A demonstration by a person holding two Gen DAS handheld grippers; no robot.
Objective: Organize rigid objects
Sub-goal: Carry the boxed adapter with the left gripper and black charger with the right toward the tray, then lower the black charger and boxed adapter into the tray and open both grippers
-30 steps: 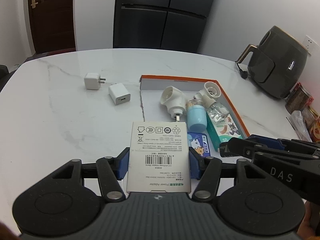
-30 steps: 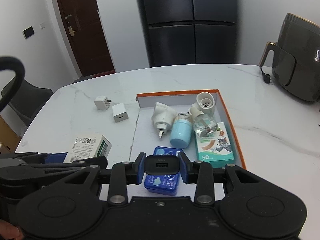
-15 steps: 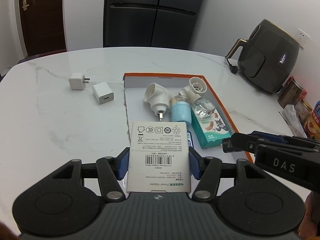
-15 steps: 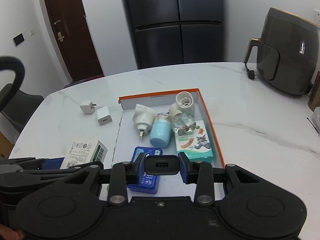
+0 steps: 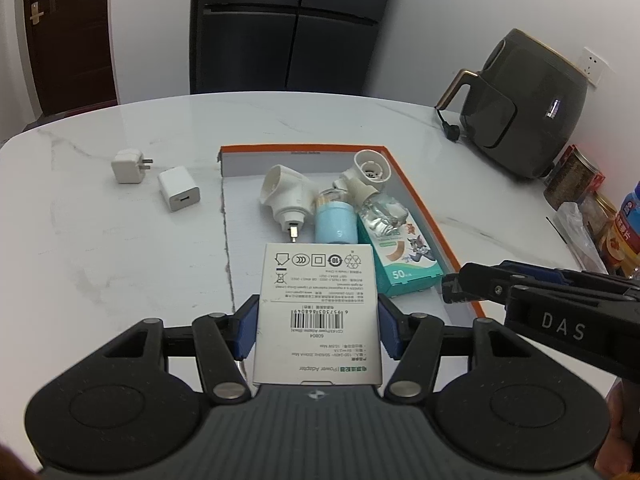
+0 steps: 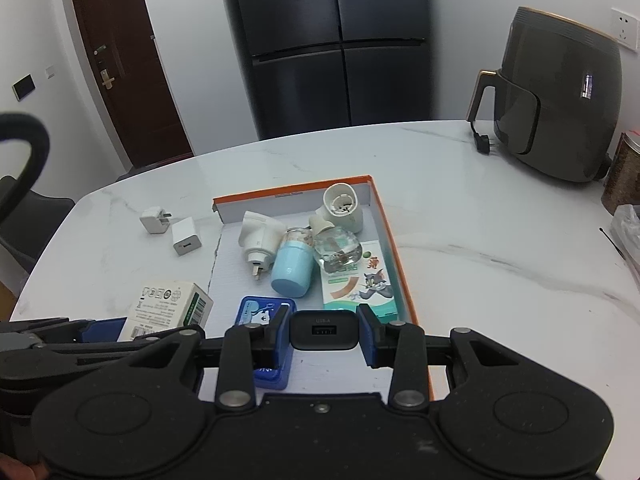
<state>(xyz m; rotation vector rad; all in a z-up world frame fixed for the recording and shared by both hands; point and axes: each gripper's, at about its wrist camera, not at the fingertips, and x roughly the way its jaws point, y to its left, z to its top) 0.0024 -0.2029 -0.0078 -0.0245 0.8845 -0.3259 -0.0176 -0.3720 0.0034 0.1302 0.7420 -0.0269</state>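
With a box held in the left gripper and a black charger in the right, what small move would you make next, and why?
Probably lower the right gripper and set the black charger on the bare tray floor just beneath it. The tray already holds the other items, and that near corner beside the blue tin looks free.

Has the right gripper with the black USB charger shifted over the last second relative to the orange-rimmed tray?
Yes. The right gripper carried the black USB charger rightward, from over the blue tin toward the orange-rimmed tray's right side.

A dark grey air fryer (image 6: 560,112) stands at the white marble tabletop's (image 6: 460,208) far right corner; tall black refrigerator (image 6: 340,48) beyond.
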